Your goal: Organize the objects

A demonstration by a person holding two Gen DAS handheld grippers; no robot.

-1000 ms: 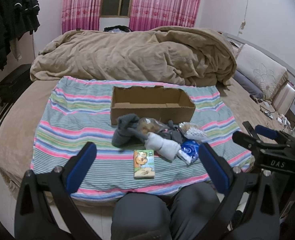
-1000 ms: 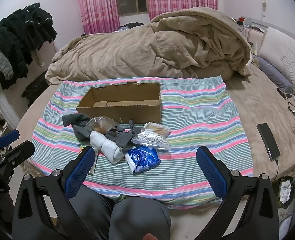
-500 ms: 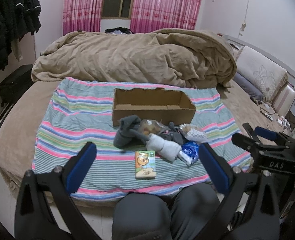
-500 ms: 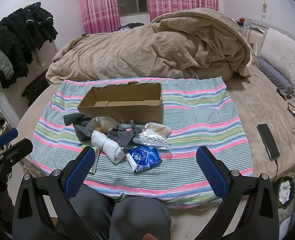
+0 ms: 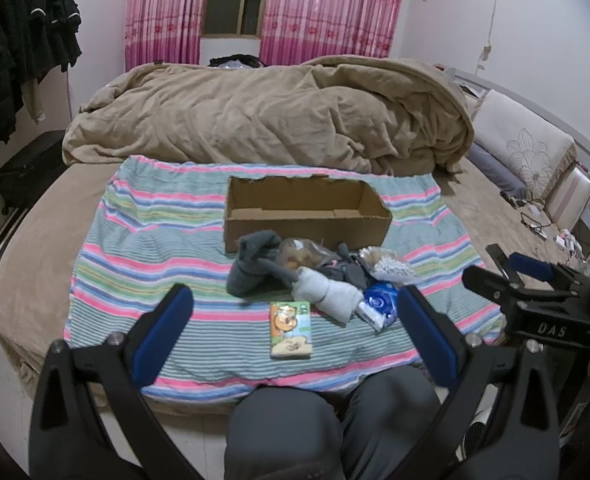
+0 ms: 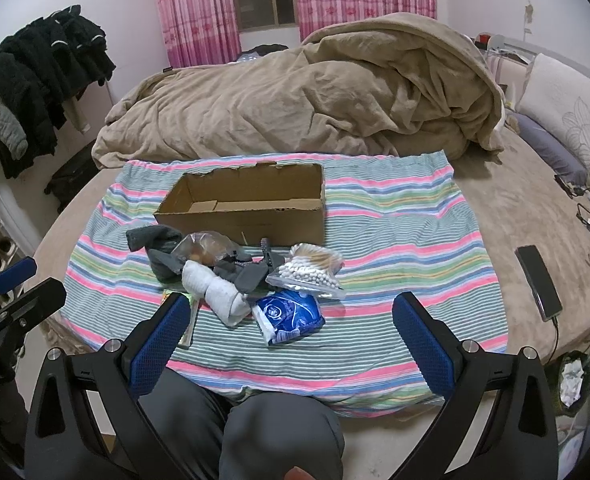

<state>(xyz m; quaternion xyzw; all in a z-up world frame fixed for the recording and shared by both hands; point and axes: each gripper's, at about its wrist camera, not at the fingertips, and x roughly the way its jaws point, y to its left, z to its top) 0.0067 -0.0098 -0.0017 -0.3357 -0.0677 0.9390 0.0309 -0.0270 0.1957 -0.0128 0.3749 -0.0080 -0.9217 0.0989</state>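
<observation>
An open cardboard box (image 5: 303, 210) (image 6: 247, 208) stands on a striped cloth (image 5: 155, 248) (image 6: 395, 240) on the bed. In front of it lies a pile: a dark grey sock (image 5: 251, 264) (image 6: 151, 240), a white sock (image 5: 329, 290) (image 6: 219, 290), a clear snack bag (image 5: 299, 254) (image 6: 207, 246), a bag of cotton swabs (image 5: 389, 266) (image 6: 309, 270), a blue packet (image 5: 379, 300) (image 6: 291, 312). A small green cartoon box (image 5: 291, 330) lies nearest me. My left gripper (image 5: 295, 330) and right gripper (image 6: 289, 336) are both open and empty, held short of the bed edge.
A rumpled brown duvet (image 5: 275, 120) fills the far half of the bed. A black phone (image 6: 539, 282) lies on its cable at the right. Pillows (image 6: 567, 120) are at the far right. Dark clothes (image 6: 43, 80) hang at the left. My knees (image 6: 279, 432) are below.
Both grippers have risen slightly, so the view looks a little more down into the box. Nothing on the bed has moved.
</observation>
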